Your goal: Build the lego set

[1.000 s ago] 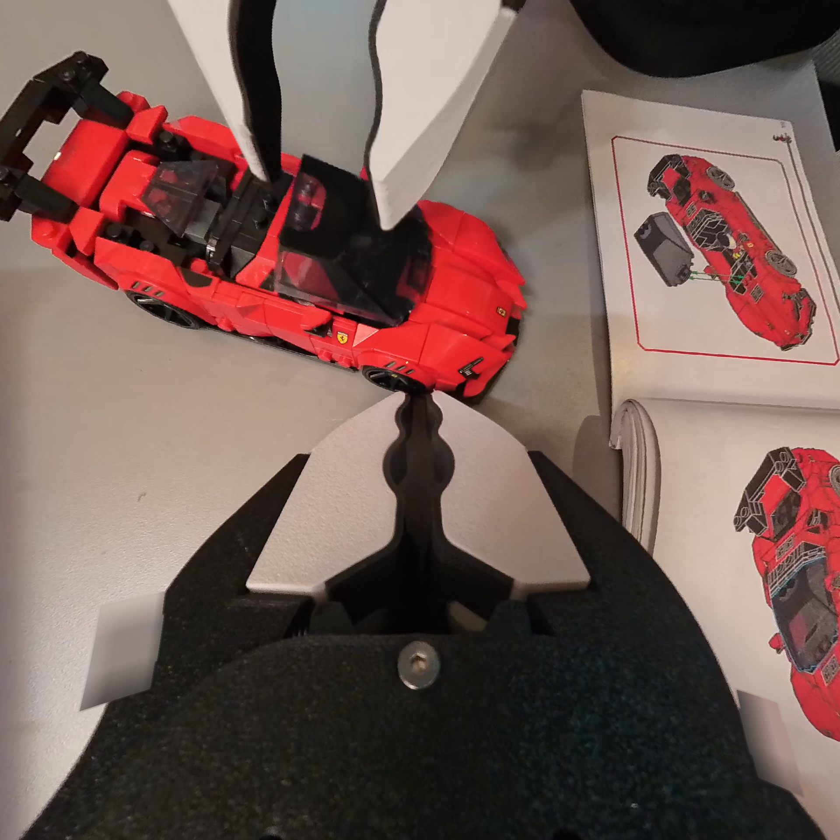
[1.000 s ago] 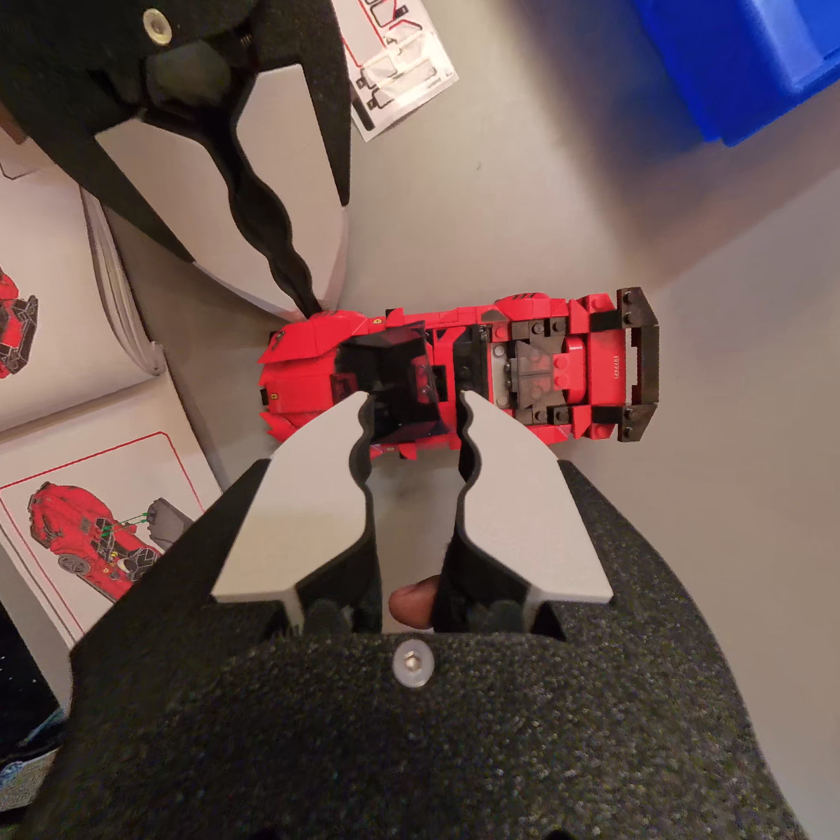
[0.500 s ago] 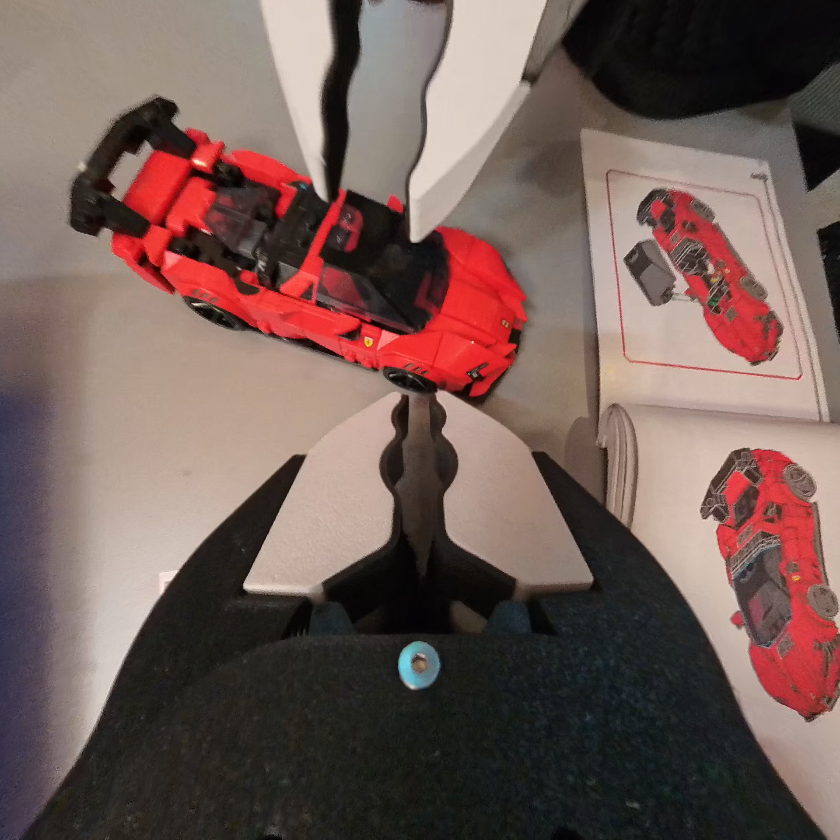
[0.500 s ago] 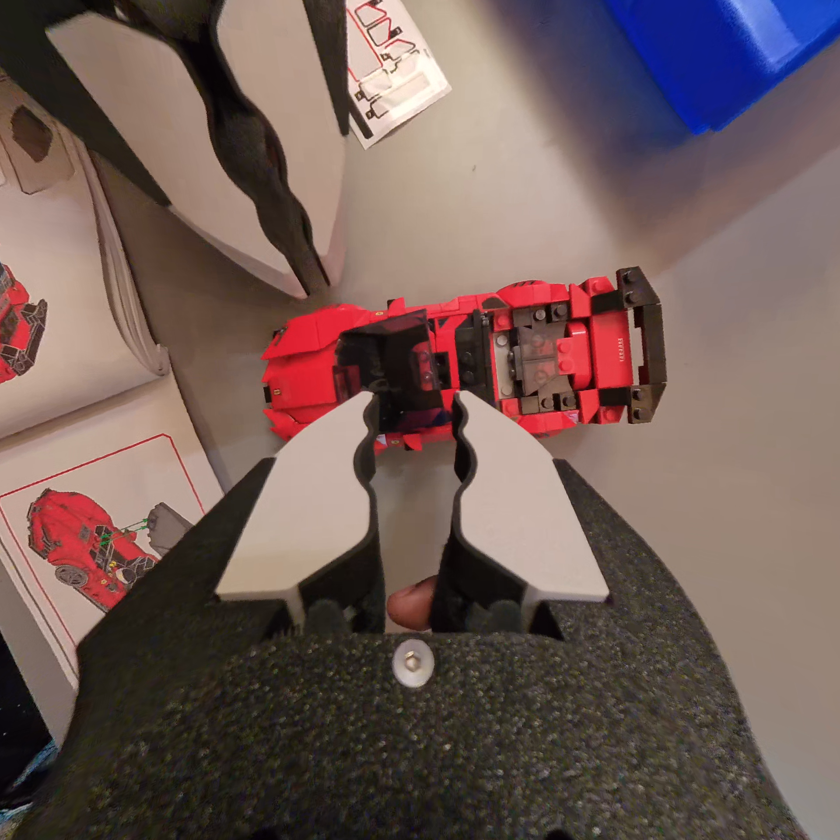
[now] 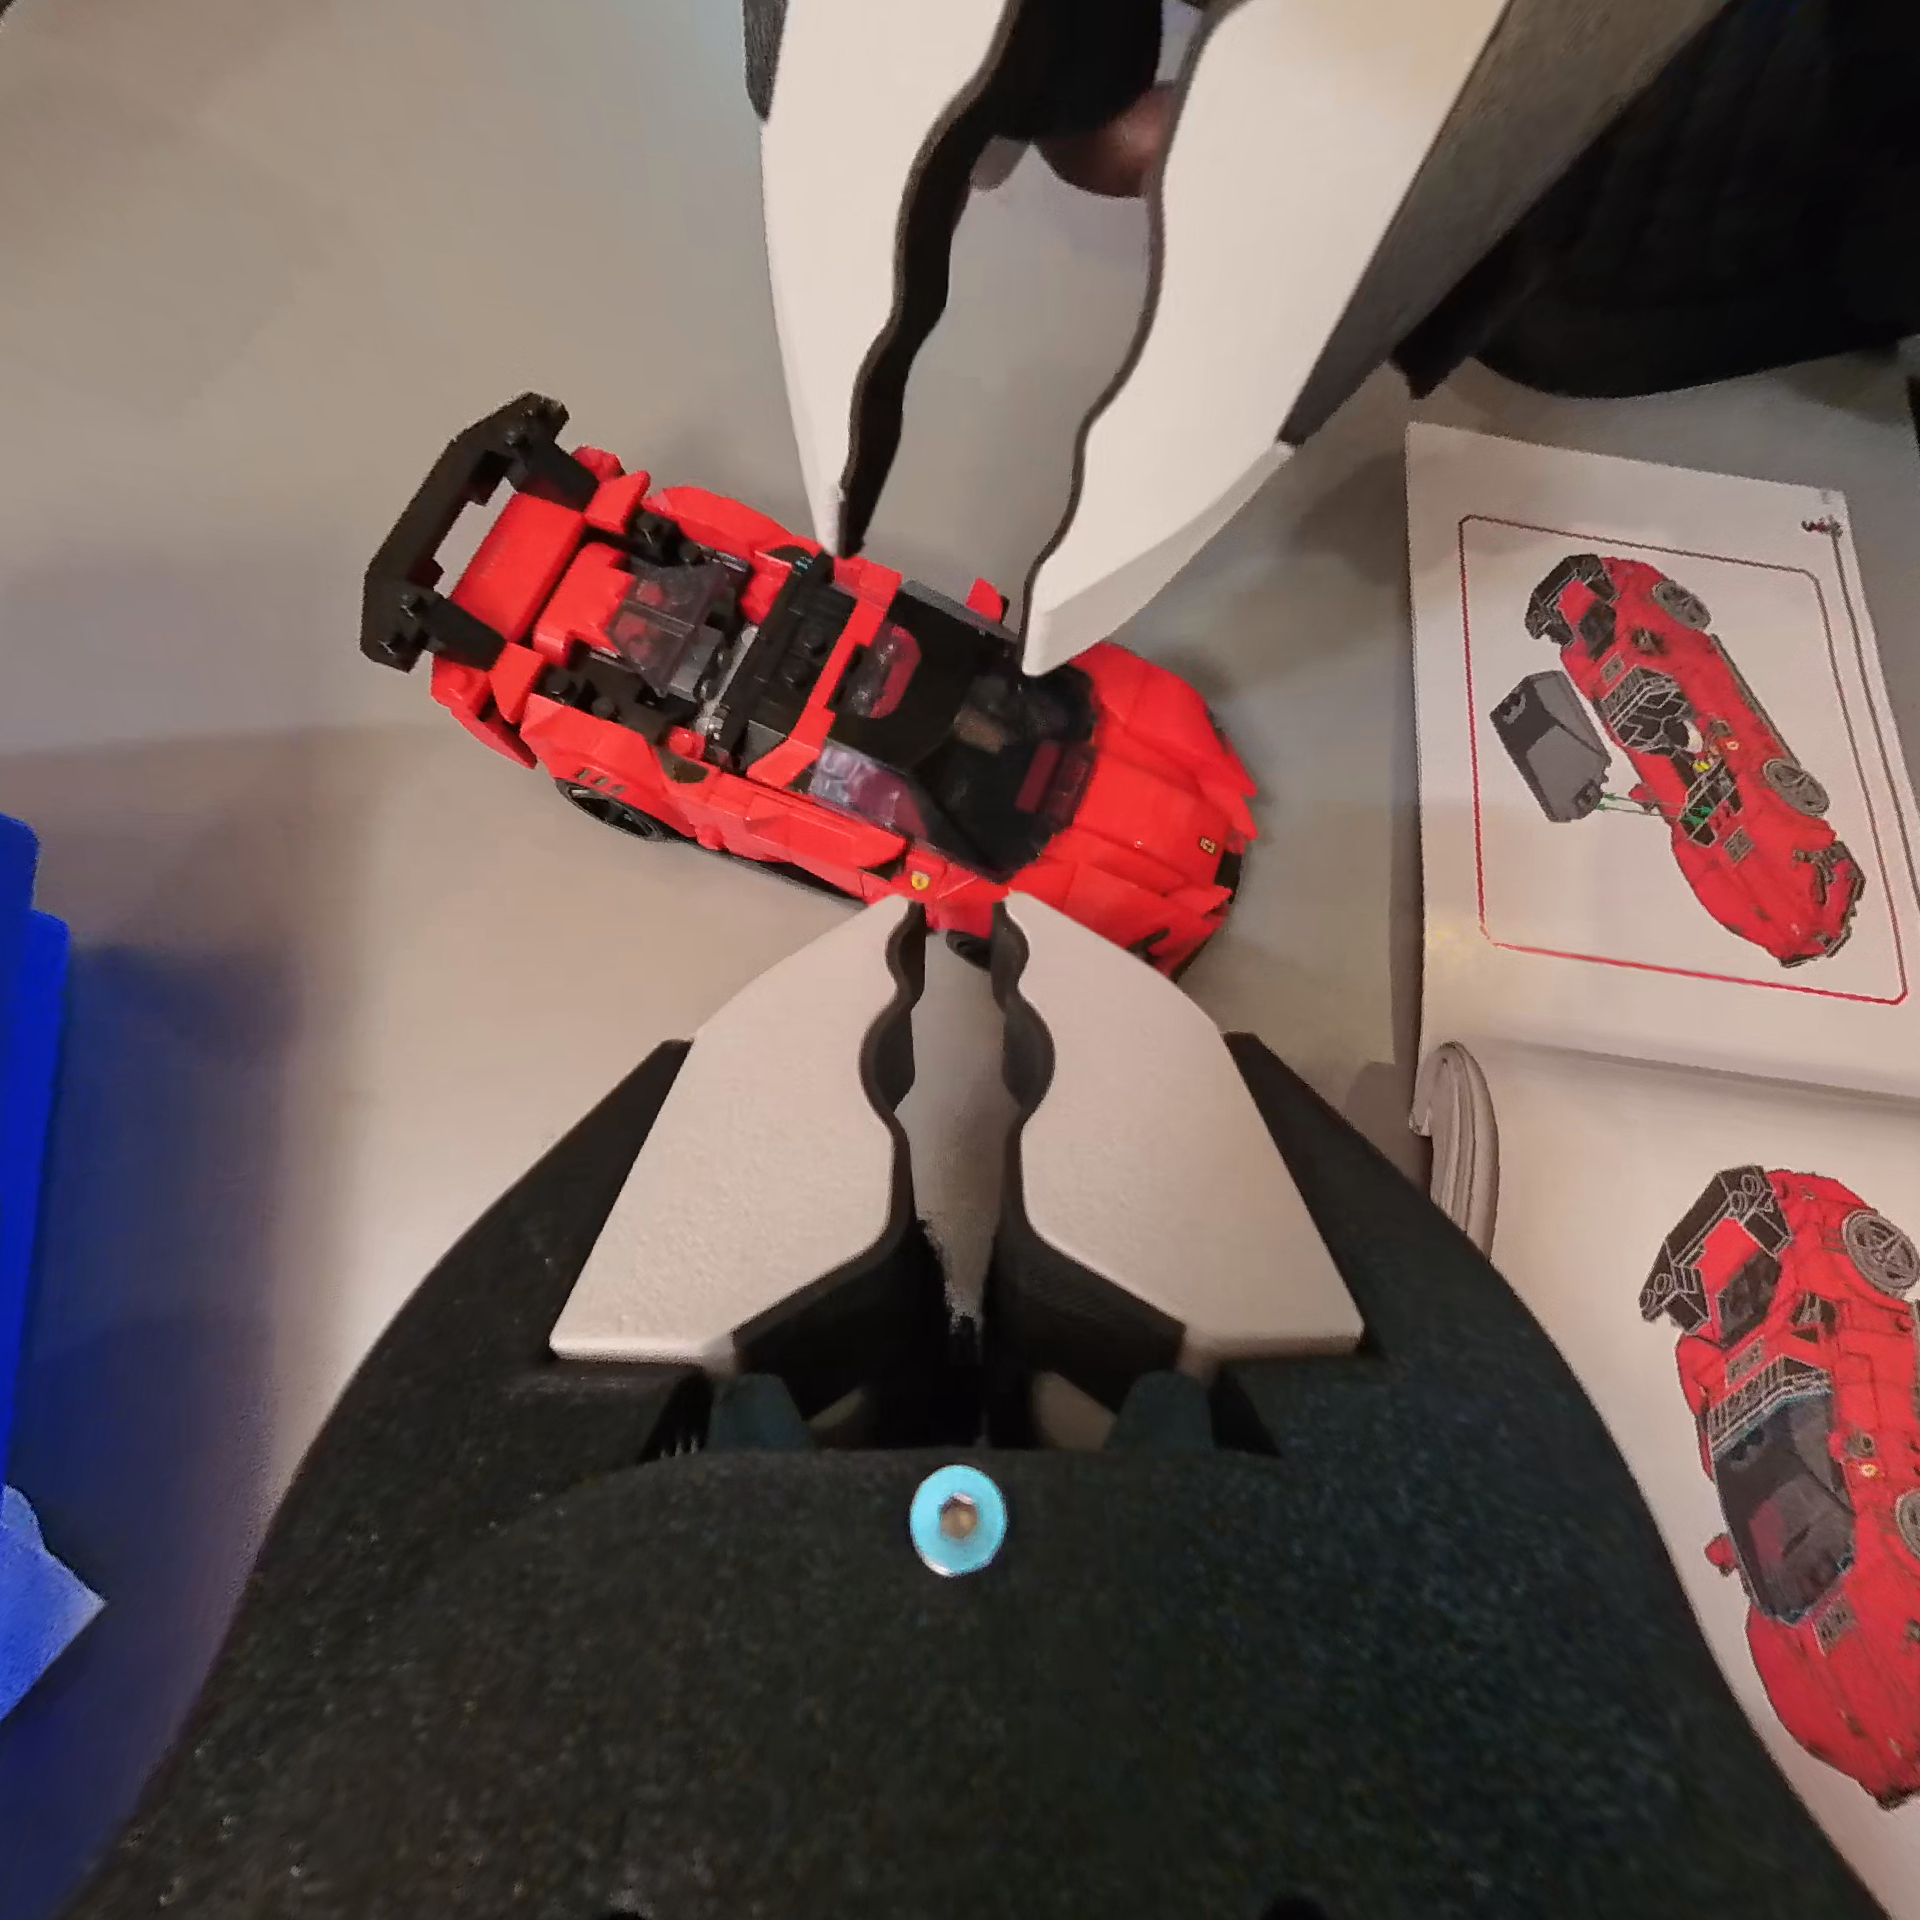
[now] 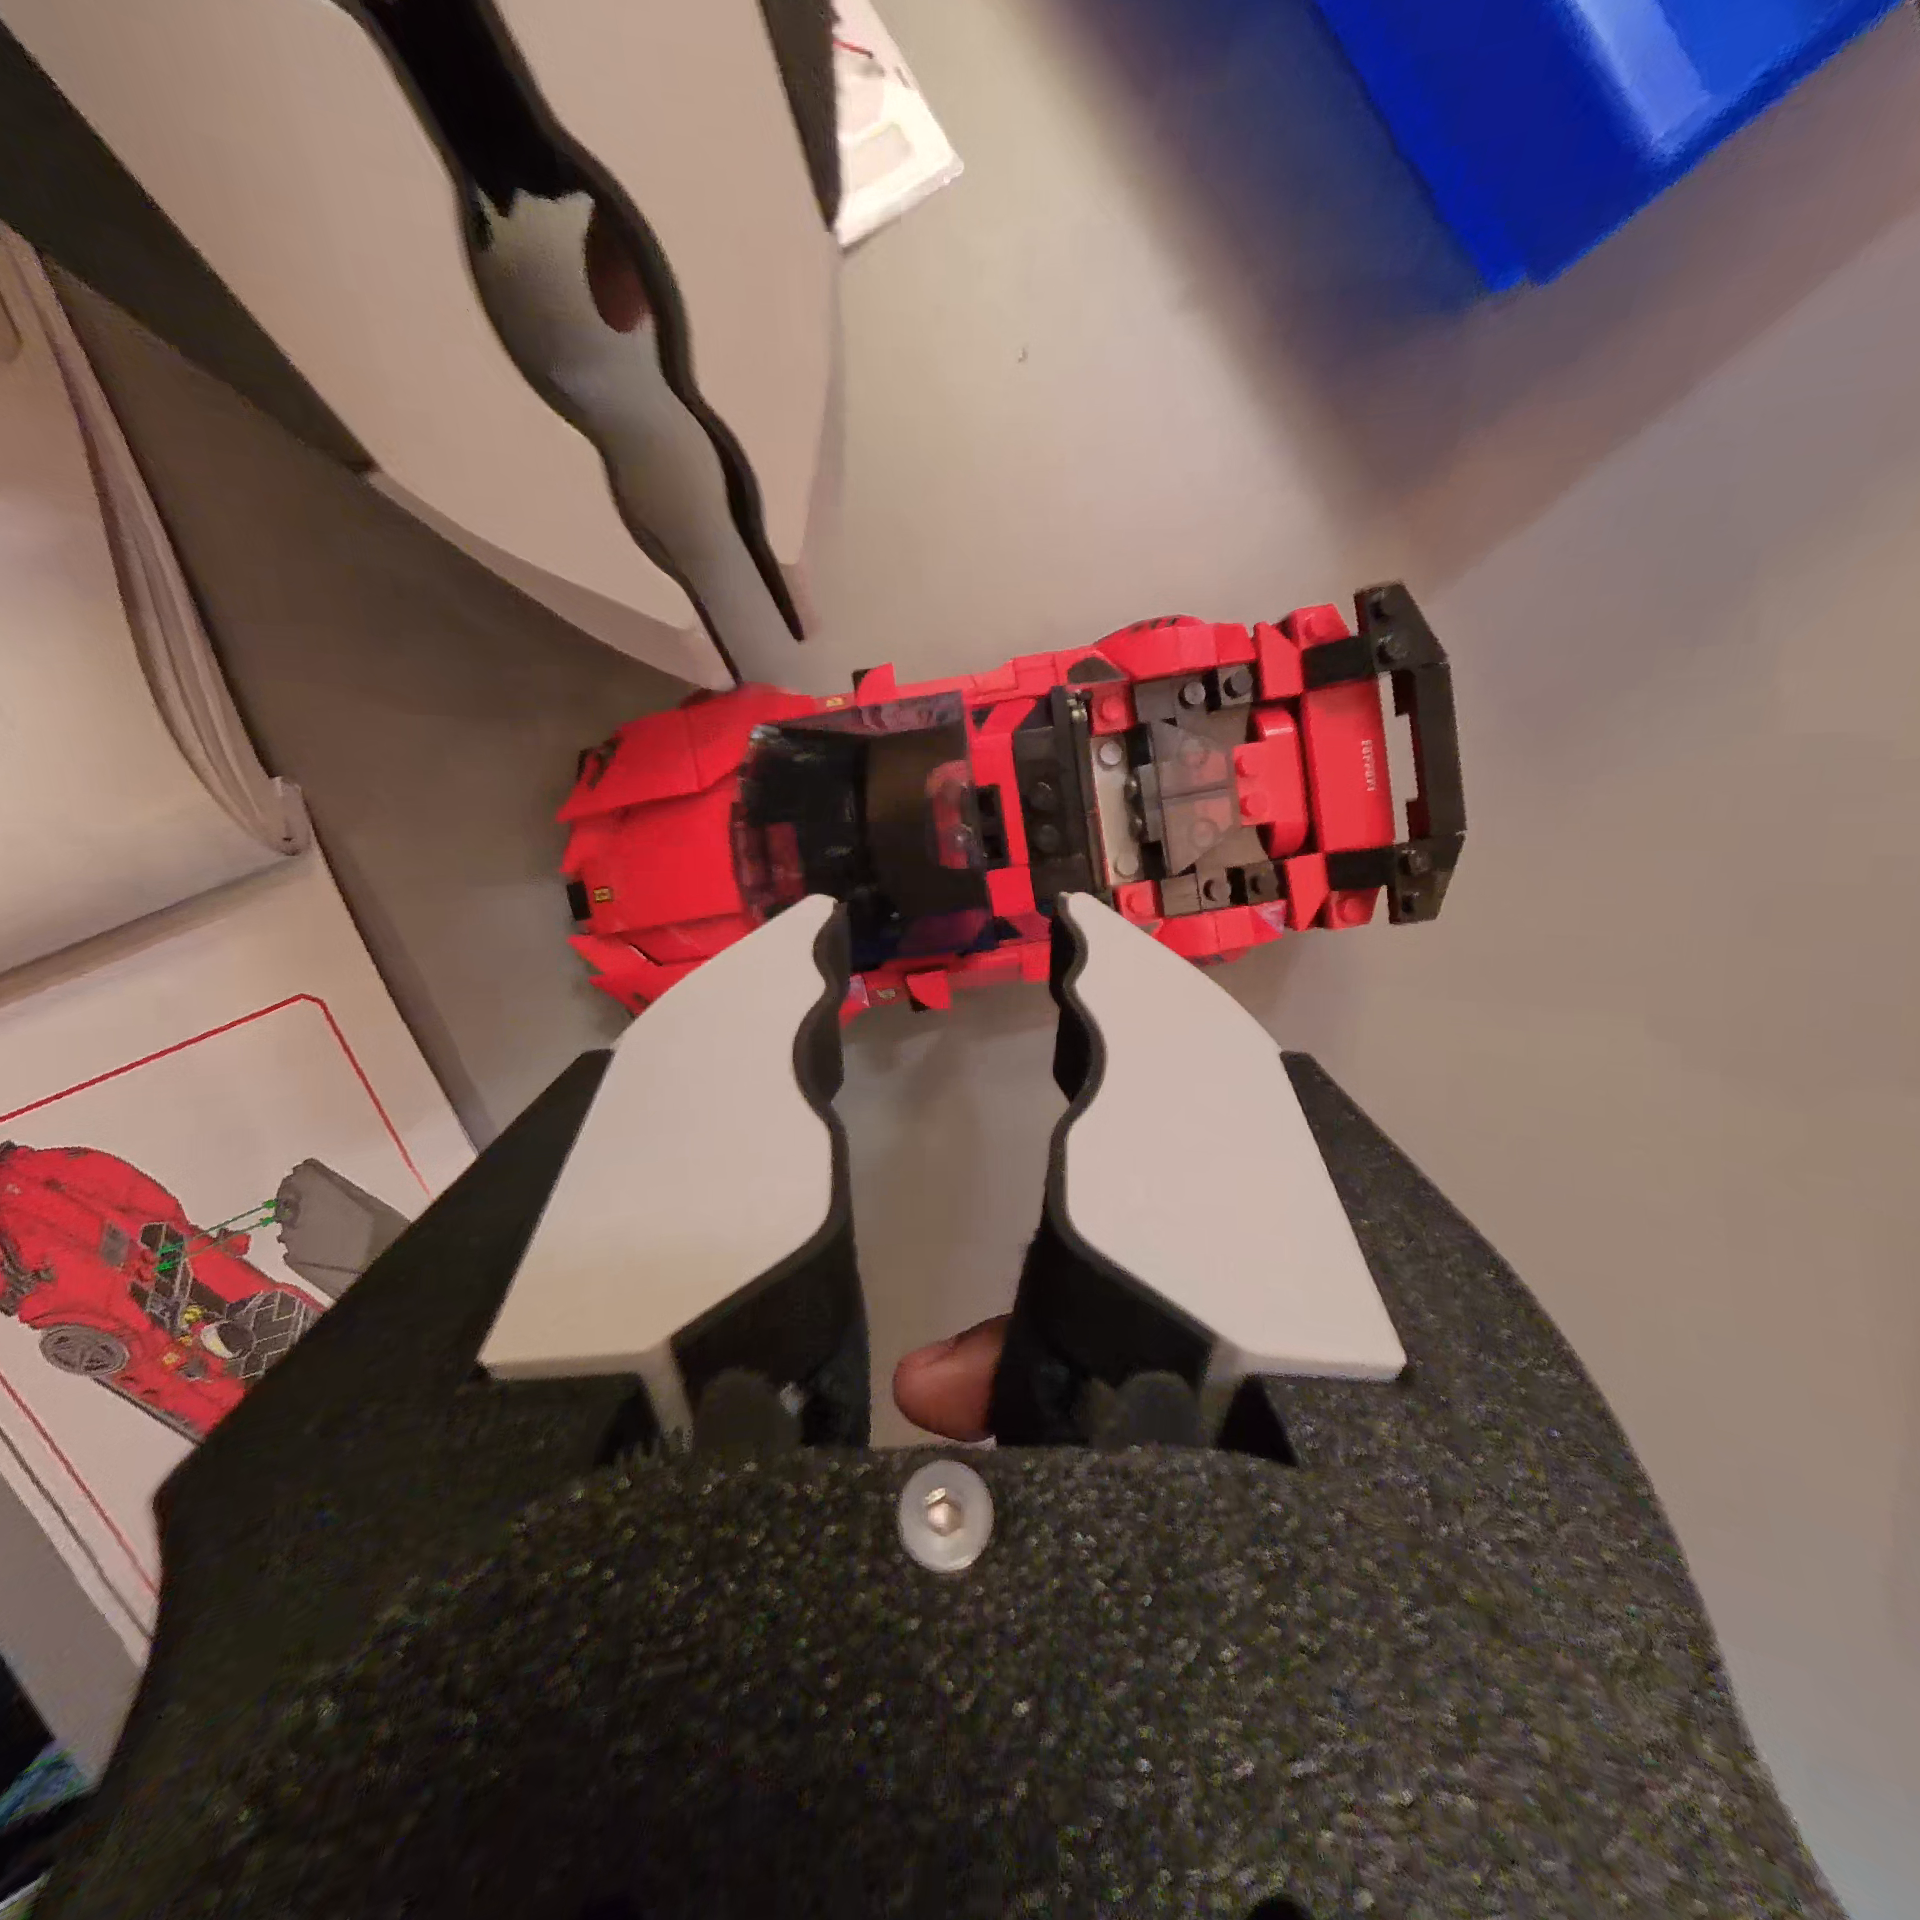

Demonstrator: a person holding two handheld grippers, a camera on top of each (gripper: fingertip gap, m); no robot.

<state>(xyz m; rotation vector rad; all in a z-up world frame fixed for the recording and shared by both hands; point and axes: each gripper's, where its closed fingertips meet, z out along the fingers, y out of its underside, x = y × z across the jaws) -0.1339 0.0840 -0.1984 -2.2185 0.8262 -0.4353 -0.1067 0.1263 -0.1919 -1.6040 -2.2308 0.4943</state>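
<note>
A red lego car (image 5: 1122,790) with a black rear wing stands on the grey table (image 5: 312,312). Its dark see-through canopy (image 5: 977,727) sits on the cockpit. My left gripper (image 5: 951,914) is open by a narrow gap and empty, its tips just over the car's near front wheel. My right gripper (image 5: 940,597) comes in from the far side, open and empty, tips over the roof and canopy. In the right wrist view the right gripper (image 6: 945,904) straddles the canopy (image 6: 894,810) on the car (image 6: 1340,769), and the left gripper (image 6: 764,649) hovers by the car's nose.
An open instruction booklet (image 5: 1662,727) lies right of the car; it also shows in the right wrist view (image 6: 156,1039). A blue bin (image 6: 1610,125) stands beyond the car's rear, and its edge shows at the left (image 5: 21,1039). A sticker sheet (image 6: 894,135) lies near it. There is about 6 cm between the tips of the two grippers.
My left gripper was shut and now shows a narrow gap. My right gripper's jaws have widened around the canopy. Both grippers have drawn back from the car, which looks smaller.
</note>
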